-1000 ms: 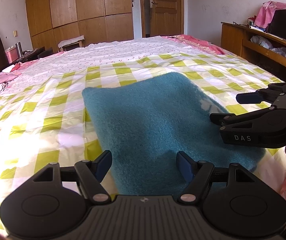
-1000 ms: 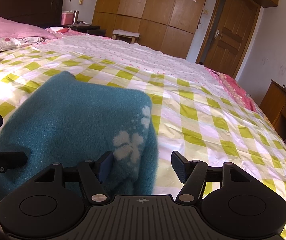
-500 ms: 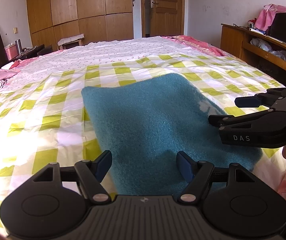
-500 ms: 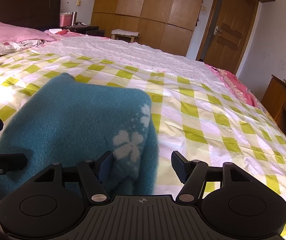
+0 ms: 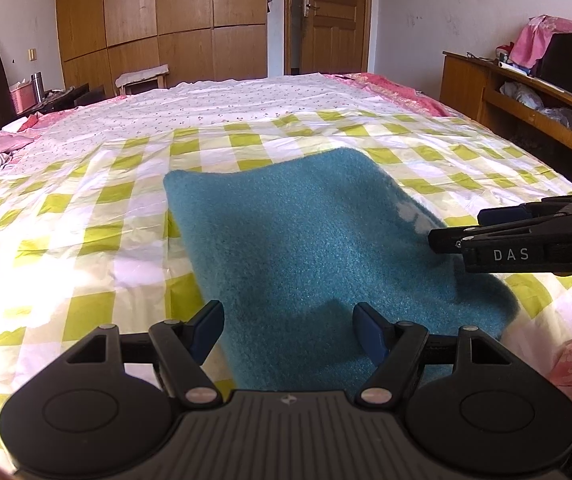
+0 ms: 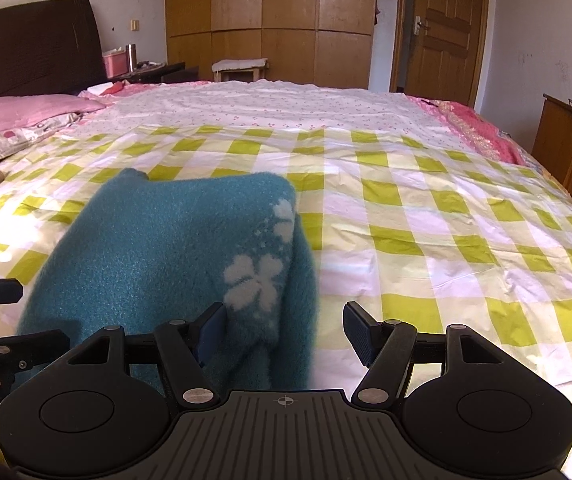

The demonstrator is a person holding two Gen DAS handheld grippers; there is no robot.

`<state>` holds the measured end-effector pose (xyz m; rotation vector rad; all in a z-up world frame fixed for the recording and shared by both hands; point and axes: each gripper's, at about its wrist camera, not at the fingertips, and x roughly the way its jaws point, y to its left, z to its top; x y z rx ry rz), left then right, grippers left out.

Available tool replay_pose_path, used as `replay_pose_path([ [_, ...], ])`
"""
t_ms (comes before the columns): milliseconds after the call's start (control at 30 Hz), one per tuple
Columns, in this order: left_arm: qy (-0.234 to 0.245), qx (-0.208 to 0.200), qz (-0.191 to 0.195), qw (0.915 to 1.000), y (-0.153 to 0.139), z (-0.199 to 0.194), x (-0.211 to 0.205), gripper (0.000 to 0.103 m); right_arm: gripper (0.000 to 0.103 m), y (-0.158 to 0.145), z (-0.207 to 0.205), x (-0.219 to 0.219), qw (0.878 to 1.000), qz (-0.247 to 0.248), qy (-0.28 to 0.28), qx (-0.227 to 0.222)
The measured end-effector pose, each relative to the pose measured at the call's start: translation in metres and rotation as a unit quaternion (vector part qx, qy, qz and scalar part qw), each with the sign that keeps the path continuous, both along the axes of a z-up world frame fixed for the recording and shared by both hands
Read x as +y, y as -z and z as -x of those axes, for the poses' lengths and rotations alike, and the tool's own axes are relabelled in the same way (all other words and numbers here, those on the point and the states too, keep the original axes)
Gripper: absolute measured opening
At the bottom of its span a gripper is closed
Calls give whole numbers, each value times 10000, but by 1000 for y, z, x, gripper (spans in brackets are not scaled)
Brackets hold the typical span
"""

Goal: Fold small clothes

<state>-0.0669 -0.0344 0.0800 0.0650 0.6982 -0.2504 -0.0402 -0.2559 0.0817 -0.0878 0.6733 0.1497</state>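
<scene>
Bed (image 5: 86, 216) had a green-and-white check sheet, with a floral sheet beyond it toward the wardrobe (image 5: 158, 20) and door (image 5: 325, 16). Dark headboard (image 6: 34, 44) and pink pillow (image 6: 18, 112) sat on the left in your right wrist view; wooden shelf unit (image 5: 525, 96) along the right wall in your left wrist view.

Teal fleece garment (image 5: 325, 248) lay flat on the check sheet near the bed's front edge. Long axis ran roughly away from you and slightly left; far edge pointed at the wardrobe. White flower pattern (image 6: 258, 280) was on its right side.

Your left gripper (image 5: 287, 330) was spread wide, pads well apart, gripping nothing; the garment's near end filled the gap below the fingers, left pad right at its left edge.

Your right gripper (image 6: 282, 334) was also spread, holding nothing. Its left pad (image 6: 212, 330) sat over the garment's right fold by the flower; the right pad was over bare sheet. Can't tell if the pads touched the cloth
</scene>
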Motion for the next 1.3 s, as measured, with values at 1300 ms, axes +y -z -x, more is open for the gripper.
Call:
replay_pose_path([
  [1300,-24,351,218,9991,8,28,4,77,68,11,58,0,9964,-396,697,284],
])
